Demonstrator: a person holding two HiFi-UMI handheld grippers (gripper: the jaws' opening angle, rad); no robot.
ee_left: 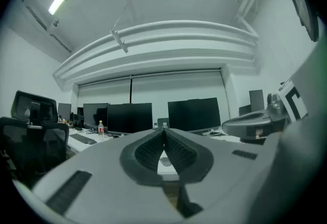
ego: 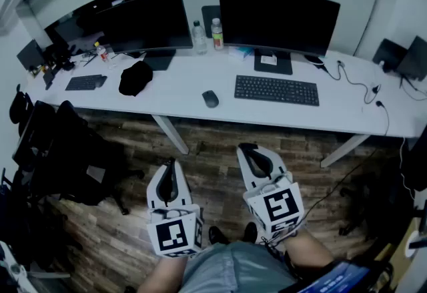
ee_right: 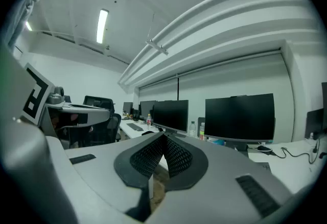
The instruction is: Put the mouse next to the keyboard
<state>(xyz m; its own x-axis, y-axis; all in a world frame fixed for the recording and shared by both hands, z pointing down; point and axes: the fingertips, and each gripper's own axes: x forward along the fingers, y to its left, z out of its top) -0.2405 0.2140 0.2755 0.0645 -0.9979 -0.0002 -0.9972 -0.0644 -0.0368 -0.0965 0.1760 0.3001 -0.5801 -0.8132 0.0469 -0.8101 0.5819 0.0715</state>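
Left gripper [ego: 171, 166]: jaws together, nothing between them, held over the floor.
Right gripper [ego: 250, 150]: jaws together, empty.
Mouse [ego: 210, 99]: far on the desk [ego: 180, 103], left of the keyboard [ego: 276, 89], not touching it.

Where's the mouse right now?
Head view: the mouse lies on the white desk, left of the keyboard with a gap between, and right of the black bundle.

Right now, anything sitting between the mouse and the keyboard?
Nothing visible: only bare white desktop lies between the dark oval mouse and the black flat keyboard to its right.
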